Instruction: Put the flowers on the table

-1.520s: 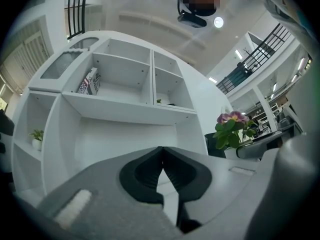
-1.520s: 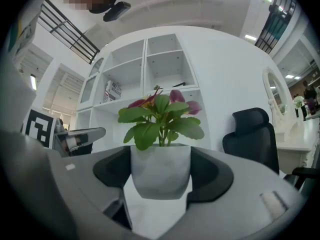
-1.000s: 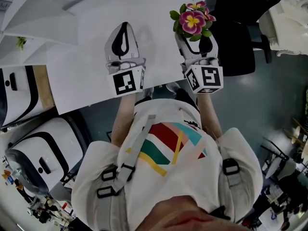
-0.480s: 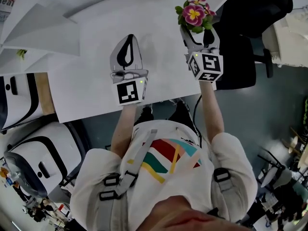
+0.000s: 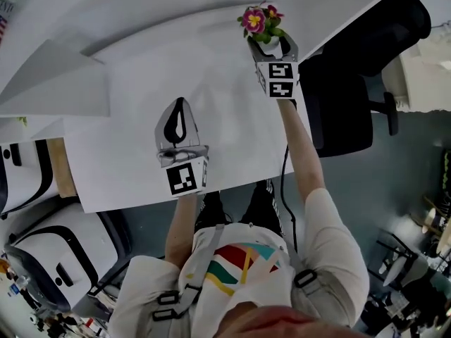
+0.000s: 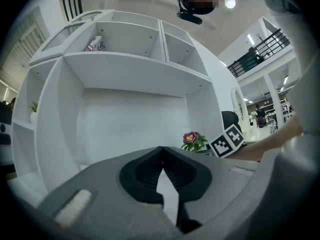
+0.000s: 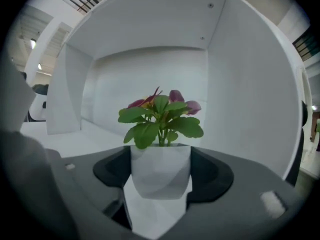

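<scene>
Head view puts the left gripper [image 5: 179, 108] over the near part of the white tabletop [image 5: 127, 129]. Its jaws are pressed together, and the left gripper view shows nothing between them. Further right, the right gripper [image 5: 270, 42] is stretched toward the far part of the tabletop. It is clamped on the white pot [image 7: 160, 170] of a potted flower [image 5: 256, 21] with pink blooms and green leaves, which stands upright. Whether the pot's base touches the surface cannot be told. White shelving [image 7: 150, 59] rises just behind it, and a black office chair [image 5: 342, 97] stands past the tabletop's right edge. Letting go with the base off the surface would likely tip the pot. It is also near that right edge, so a nudge from opening jaws could send it off toward the chair.
</scene>
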